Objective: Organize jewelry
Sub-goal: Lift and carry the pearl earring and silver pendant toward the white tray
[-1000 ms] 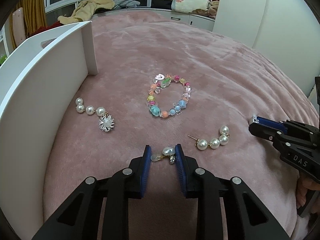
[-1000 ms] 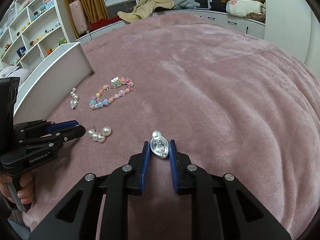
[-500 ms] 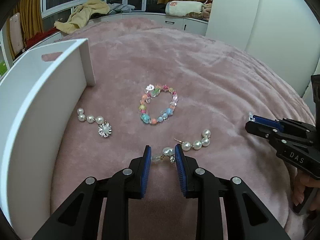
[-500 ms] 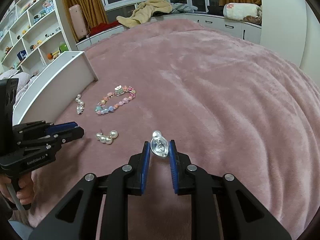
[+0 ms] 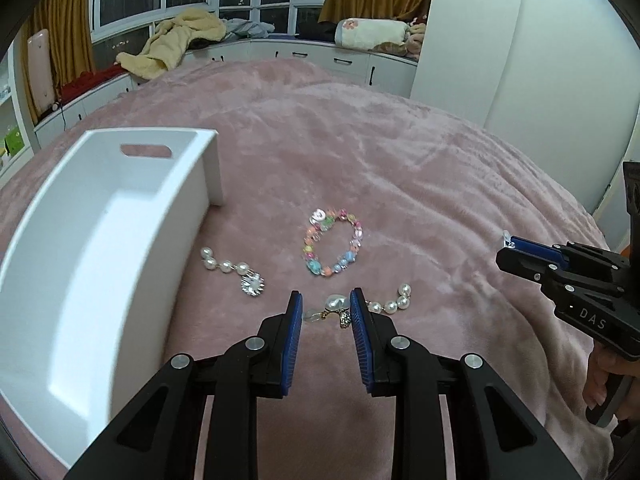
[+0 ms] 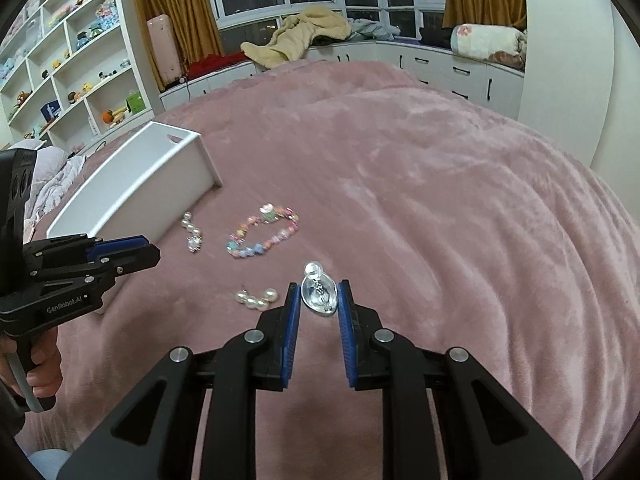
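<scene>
My left gripper (image 5: 325,307) is shut on a pearl earring with a small charm (image 5: 335,303), held above the pink blanket. My right gripper (image 6: 319,295) is shut on a silver oval pendant earring (image 6: 319,297), also lifted. On the blanket lie a colourful bead bracelet (image 5: 333,246), a pearl string with a silver flower (image 5: 234,270) and a curved pearl earring (image 5: 394,301). They also show in the right wrist view: the bracelet (image 6: 262,236), the flower piece (image 6: 193,236), the pearl earring (image 6: 256,298). A white box (image 5: 80,248) stands at left, open on top.
The pink blanket (image 6: 440,200) covers a bed. White shelves (image 6: 68,76) stand far left, a window bench with clothes (image 6: 304,36) at the back, a white wardrobe (image 5: 520,60) at right.
Both grippers have risen and drawn back with their earrings held. The white box's inside has come into the left wrist view, and the jewelry on the blanket looks farther away.
</scene>
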Action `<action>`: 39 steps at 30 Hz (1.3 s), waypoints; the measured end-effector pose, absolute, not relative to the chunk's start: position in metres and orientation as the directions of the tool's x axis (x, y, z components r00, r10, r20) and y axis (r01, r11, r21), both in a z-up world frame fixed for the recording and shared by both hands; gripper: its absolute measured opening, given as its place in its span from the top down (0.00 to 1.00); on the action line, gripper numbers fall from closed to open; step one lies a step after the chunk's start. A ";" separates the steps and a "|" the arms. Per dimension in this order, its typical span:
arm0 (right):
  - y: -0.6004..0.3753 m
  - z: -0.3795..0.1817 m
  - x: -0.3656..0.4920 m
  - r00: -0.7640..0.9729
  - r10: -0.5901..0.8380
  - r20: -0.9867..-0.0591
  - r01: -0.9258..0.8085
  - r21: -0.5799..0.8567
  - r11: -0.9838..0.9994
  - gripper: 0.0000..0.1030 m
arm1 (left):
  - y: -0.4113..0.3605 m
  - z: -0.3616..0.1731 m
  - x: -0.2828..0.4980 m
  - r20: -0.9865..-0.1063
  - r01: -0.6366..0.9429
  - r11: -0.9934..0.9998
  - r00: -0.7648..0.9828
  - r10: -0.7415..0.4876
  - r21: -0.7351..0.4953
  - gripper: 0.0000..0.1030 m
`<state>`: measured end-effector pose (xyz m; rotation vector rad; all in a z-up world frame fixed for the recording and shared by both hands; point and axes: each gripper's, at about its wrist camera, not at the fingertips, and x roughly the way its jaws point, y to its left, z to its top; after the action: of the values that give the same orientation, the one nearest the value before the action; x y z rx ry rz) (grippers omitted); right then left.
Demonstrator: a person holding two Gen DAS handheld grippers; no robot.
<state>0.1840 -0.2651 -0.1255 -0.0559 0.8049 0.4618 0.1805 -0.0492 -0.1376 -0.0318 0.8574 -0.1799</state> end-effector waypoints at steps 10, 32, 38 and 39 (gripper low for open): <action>-0.237 -0.098 0.172 0.607 0.402 -0.685 -0.460 0.109 0.881 0.81 | -0.028 -0.096 0.154 -0.733 0.127 0.988 0.665 -0.147 -0.082 0.72; -0.126 -0.078 0.180 0.545 0.515 -0.662 -0.609 0.109 0.785 0.81 | 0.075 -0.071 0.129 -0.730 -0.027 0.999 0.684 0.006 -0.017 0.72; -0.092 -0.073 0.185 0.538 0.545 -0.643 -0.648 0.098 0.755 0.81 | 0.098 -0.071 0.132 -0.731 -0.064 0.998 0.682 0.036 -0.011 0.72; -0.087 -0.072 0.185 0.536 0.552 -0.639 -0.654 0.099 0.750 0.81 | 0.102 -0.072 0.132 -0.733 -0.070 0.997 0.679 0.040 -0.011 0.72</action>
<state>0.1854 -0.0868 -0.0719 -0.1590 0.7010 0.7212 0.1320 0.1015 -0.0720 -0.0392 0.8220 0.0619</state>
